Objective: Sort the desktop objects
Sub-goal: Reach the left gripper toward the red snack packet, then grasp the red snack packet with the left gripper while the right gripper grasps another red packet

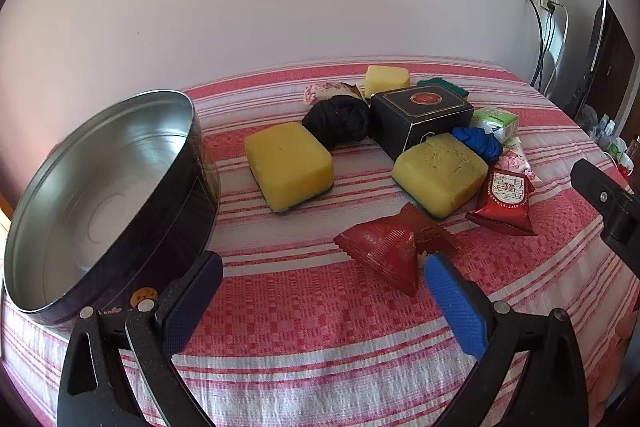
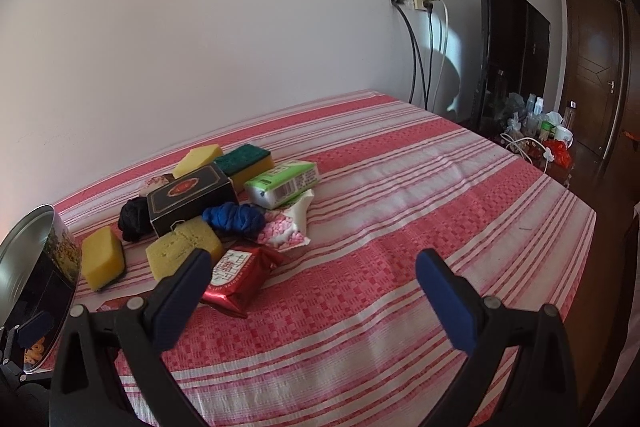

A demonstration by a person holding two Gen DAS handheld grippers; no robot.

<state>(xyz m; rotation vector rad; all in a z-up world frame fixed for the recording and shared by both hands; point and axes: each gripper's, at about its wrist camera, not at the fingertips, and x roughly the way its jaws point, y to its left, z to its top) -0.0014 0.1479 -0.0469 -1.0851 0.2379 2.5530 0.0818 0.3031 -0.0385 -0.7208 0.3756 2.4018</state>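
Left wrist view: red packet [image 1: 390,251] just beyond open left gripper [image 1: 320,267].

Left gripper [image 1: 322,269], right gripper [image 2: 312,267]: jaws apart.

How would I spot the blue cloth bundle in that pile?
Start at the black box in the middle of the striped tablecloth. The blue cloth bundle lies just right of it, behind a yellow sponge. It is the pile's only bright blue, knotted thing.
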